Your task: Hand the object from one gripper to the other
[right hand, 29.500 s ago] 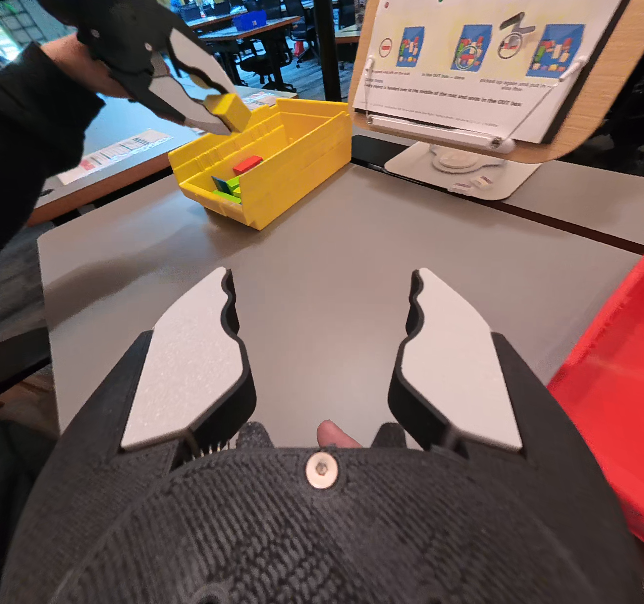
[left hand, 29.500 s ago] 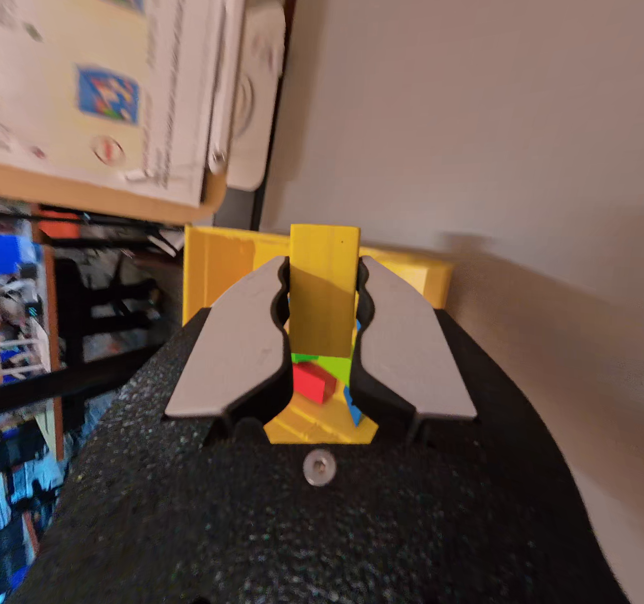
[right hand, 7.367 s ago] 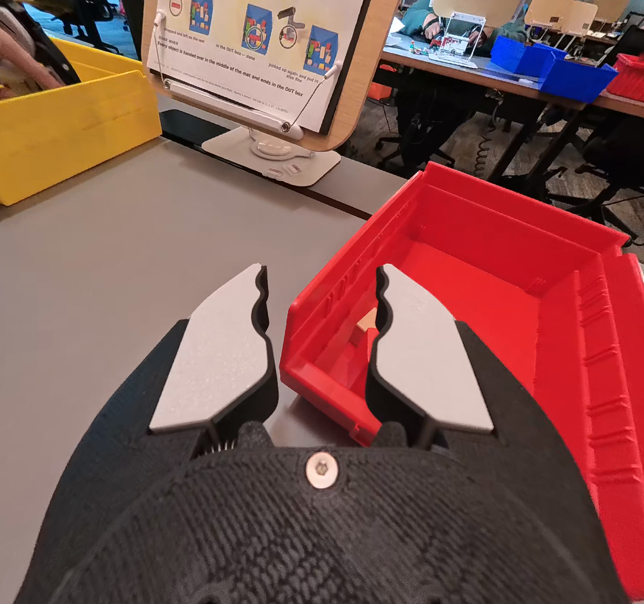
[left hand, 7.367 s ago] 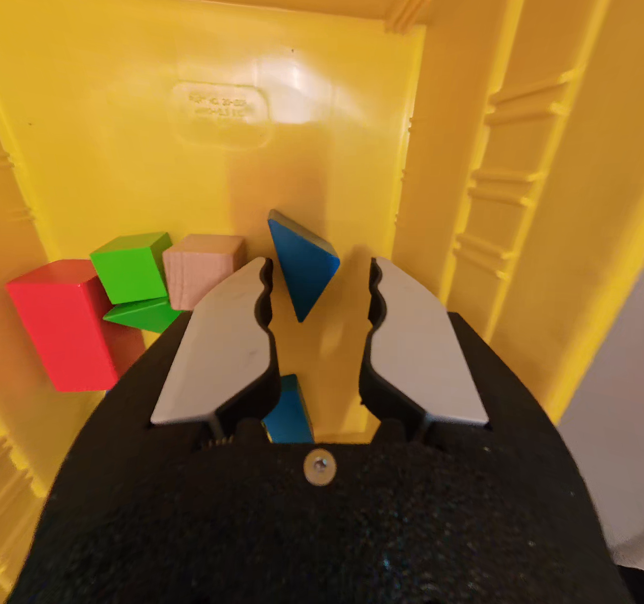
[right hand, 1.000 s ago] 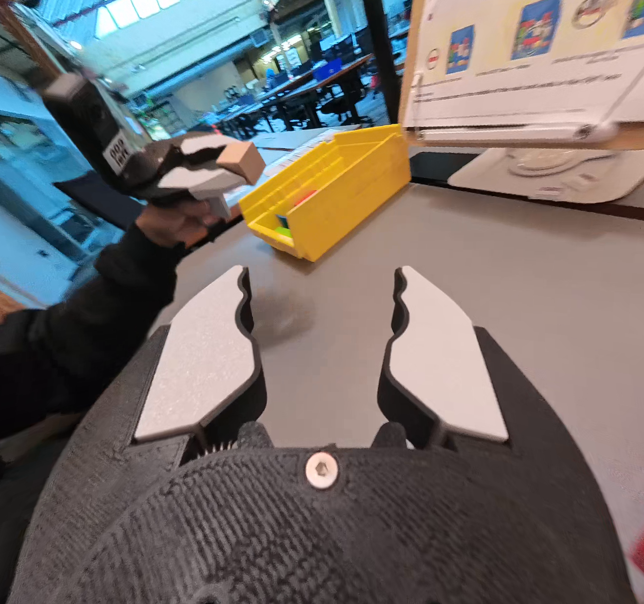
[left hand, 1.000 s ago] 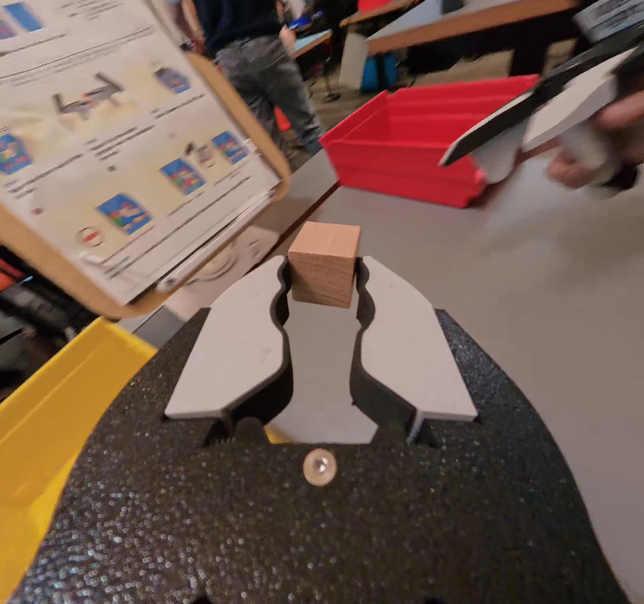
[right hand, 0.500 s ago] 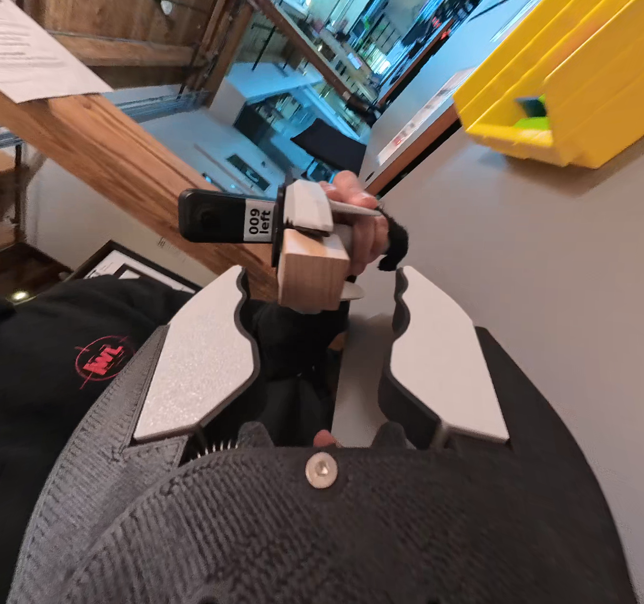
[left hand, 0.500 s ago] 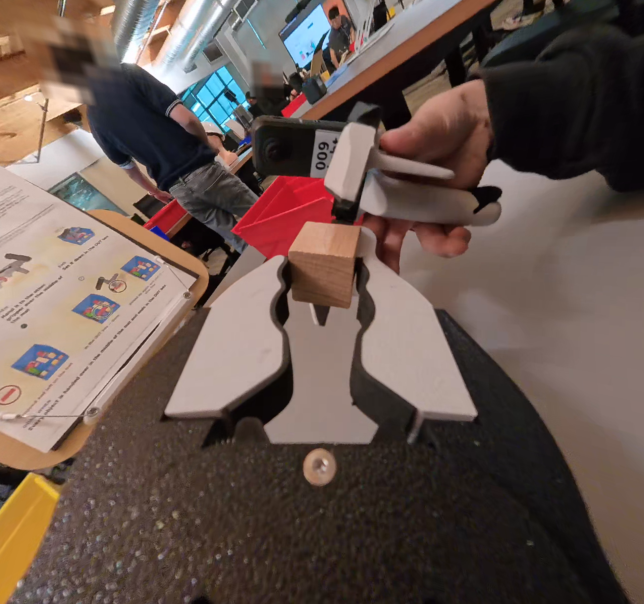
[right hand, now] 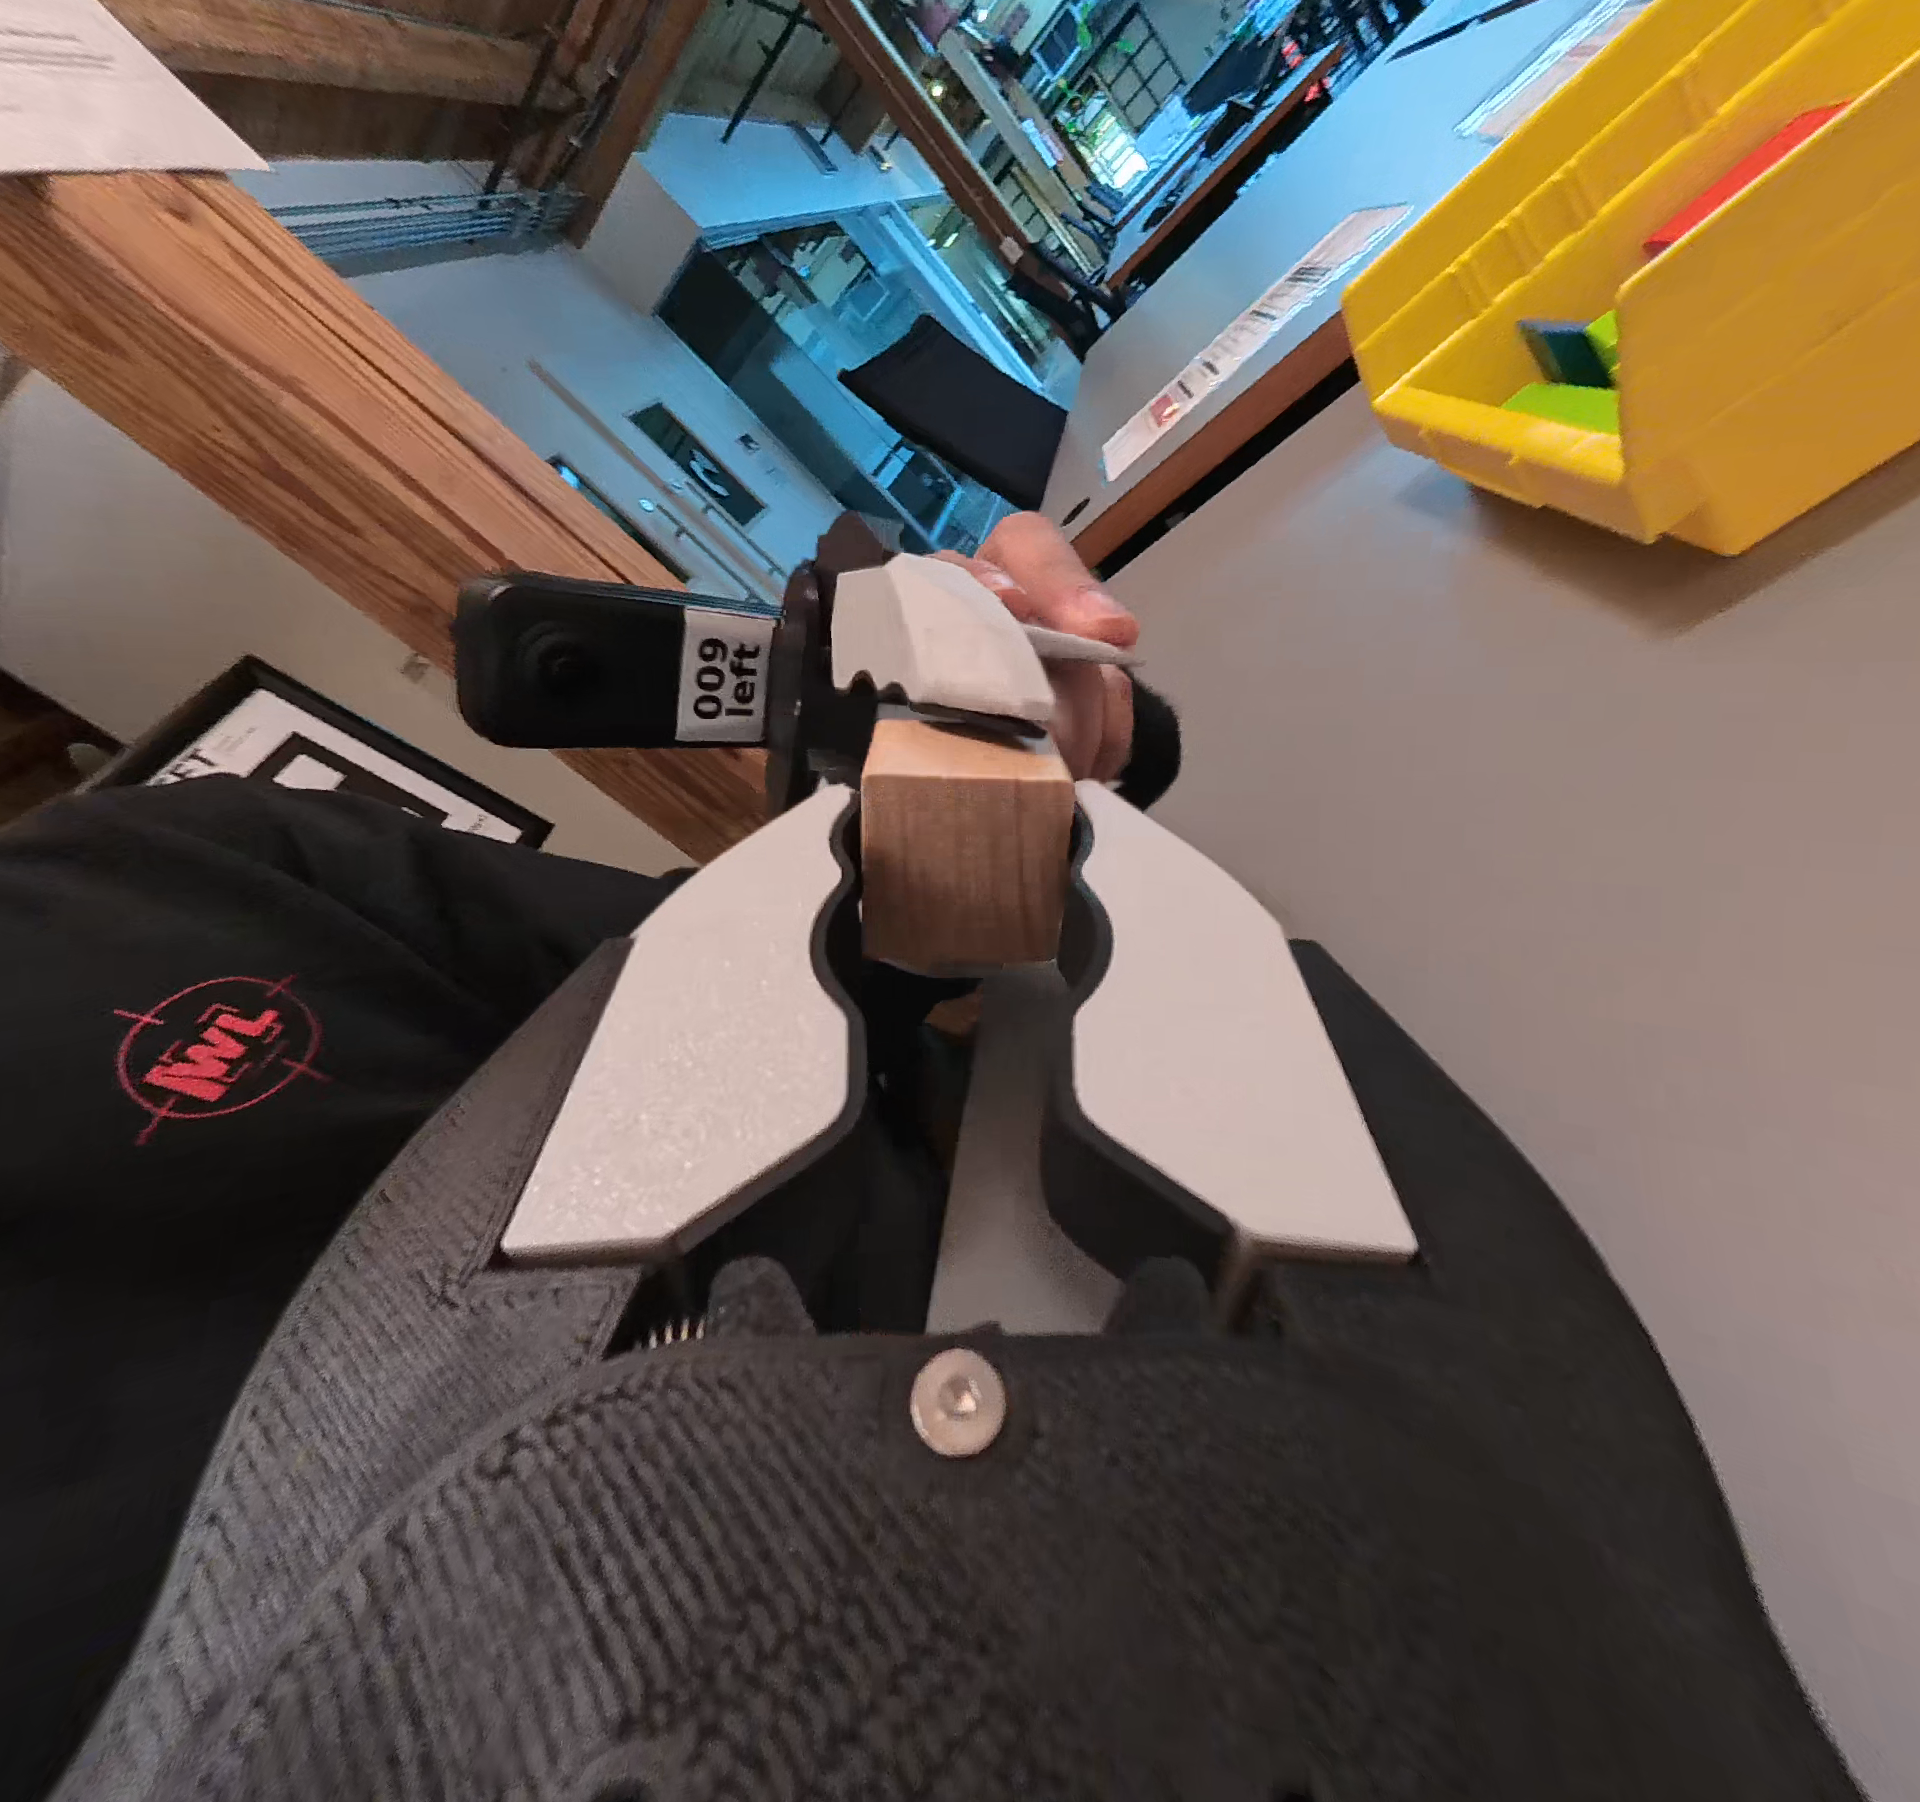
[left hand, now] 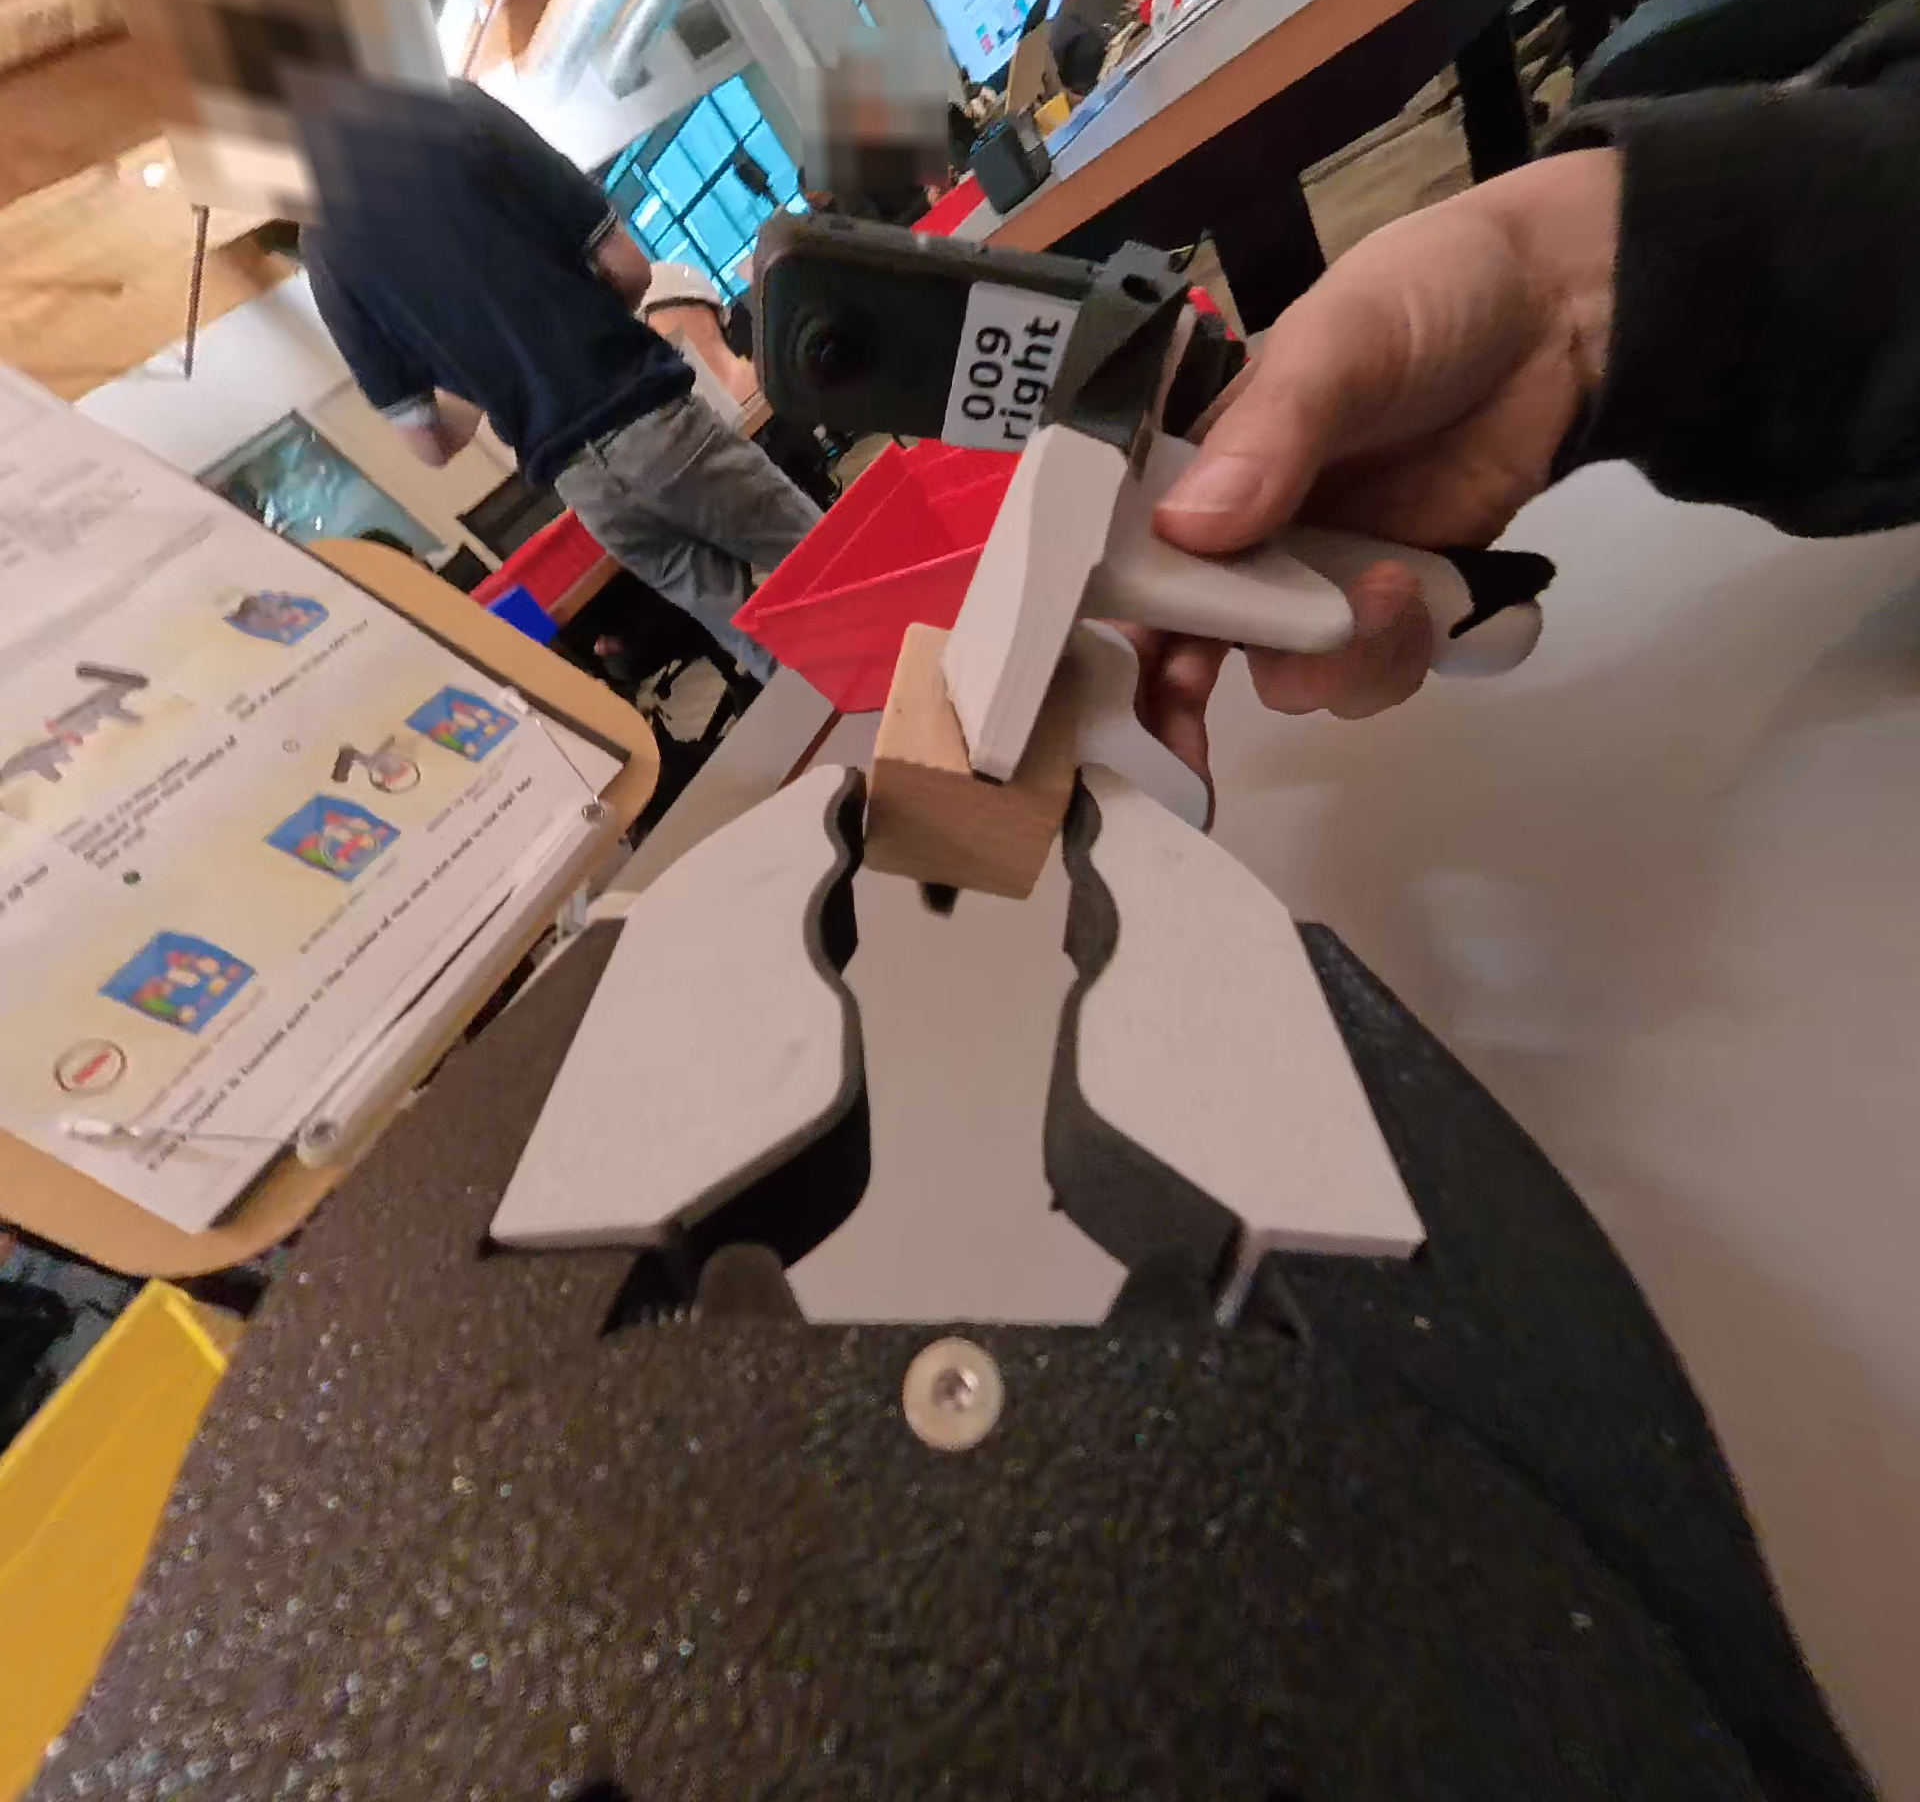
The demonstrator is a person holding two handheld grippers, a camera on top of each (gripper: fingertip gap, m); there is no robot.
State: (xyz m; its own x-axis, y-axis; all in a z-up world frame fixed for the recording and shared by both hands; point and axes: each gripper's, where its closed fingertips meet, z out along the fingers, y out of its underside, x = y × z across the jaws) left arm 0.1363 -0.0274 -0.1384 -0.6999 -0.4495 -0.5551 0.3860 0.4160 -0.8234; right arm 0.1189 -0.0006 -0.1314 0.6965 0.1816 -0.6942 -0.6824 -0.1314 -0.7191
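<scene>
Clamping one wooden cube, left gripper and right gripper, both pressing.

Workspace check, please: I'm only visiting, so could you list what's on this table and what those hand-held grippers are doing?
Surface: grey table, bare where seen.
Job's things: plain wooden cube, in the air over the table; yellow bin with coloured blocks; red bin.
Clutter: instruction sheet on a clipboard stand.
Grippers: left hand-held gripper and right hand-held gripper both clamp the cube, crosswise.
Cables: nothing seen.
Surroundings: other desks, a wall screen, a person standing behind.
</scene>
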